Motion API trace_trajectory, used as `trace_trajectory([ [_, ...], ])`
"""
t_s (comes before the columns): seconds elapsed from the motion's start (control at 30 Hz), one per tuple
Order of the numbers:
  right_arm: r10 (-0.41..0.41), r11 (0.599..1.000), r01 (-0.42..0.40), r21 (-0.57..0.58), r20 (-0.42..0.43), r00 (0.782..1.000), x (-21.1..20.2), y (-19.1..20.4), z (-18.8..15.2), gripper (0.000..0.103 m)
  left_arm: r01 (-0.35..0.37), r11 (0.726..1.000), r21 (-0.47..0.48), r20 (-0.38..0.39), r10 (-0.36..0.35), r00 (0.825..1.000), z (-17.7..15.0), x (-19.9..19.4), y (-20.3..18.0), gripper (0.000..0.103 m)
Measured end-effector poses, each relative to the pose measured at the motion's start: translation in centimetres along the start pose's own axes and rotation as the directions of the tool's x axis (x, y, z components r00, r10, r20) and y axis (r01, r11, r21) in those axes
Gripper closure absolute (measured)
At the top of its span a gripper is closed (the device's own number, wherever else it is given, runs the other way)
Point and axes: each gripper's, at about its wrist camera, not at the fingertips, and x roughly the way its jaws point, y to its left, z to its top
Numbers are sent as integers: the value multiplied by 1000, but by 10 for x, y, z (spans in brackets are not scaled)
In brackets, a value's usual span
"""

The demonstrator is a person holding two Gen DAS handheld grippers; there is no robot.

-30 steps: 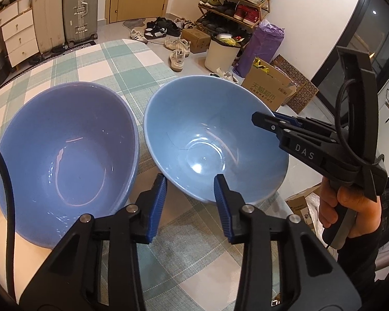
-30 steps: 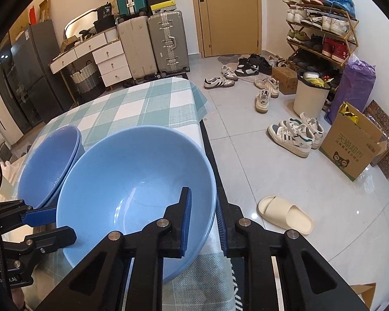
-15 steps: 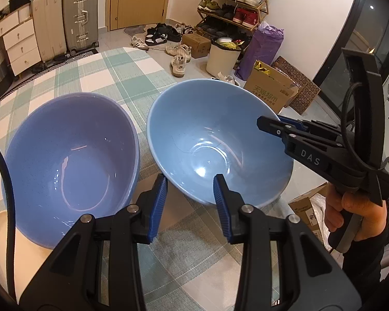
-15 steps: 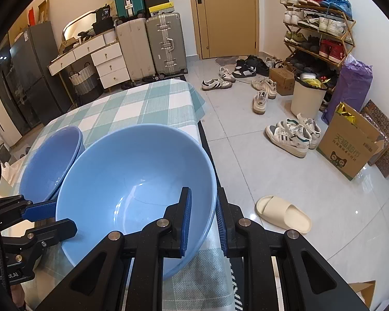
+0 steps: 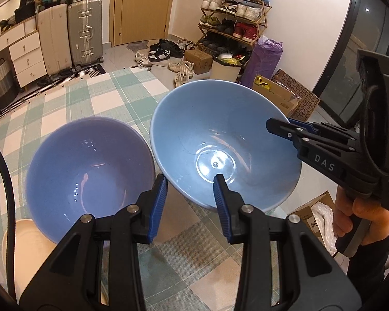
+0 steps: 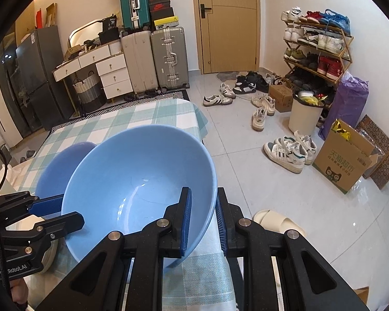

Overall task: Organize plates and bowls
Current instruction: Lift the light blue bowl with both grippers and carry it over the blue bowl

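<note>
A light blue bowl hangs tilted just above the checked tablecloth, near the table's right edge. My right gripper is shut on its right rim, one pad inside and one outside; the left wrist view shows that gripper too. My left gripper is shut on the bowl's near-left rim, which crosses the gap at a slant; from the right wrist it straddles the rim. A darker violet-blue bowl stands upright on the table to the left, partly over a cream plate.
The table ends just right of the held bowl; beyond it is tiled floor with a cream slipper, shoes, a cardboard box, a white bin and a shoe rack. Suitcases and drawers stand at the far wall. A hand holds the right gripper.
Both grippers have risen together with the light blue bowl between them. The violet-blue bowl and the table now lie lower and look smaller. The grip on the bowl is unchanged.
</note>
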Motion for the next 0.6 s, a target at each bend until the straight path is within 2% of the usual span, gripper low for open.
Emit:
trace_trajectory([
  [0.6, 22, 998, -17, -53, 87, 996, -41, 42, 29, 84, -44, 999, -32, 121, 47, 992, 9, -65, 17, 70],
])
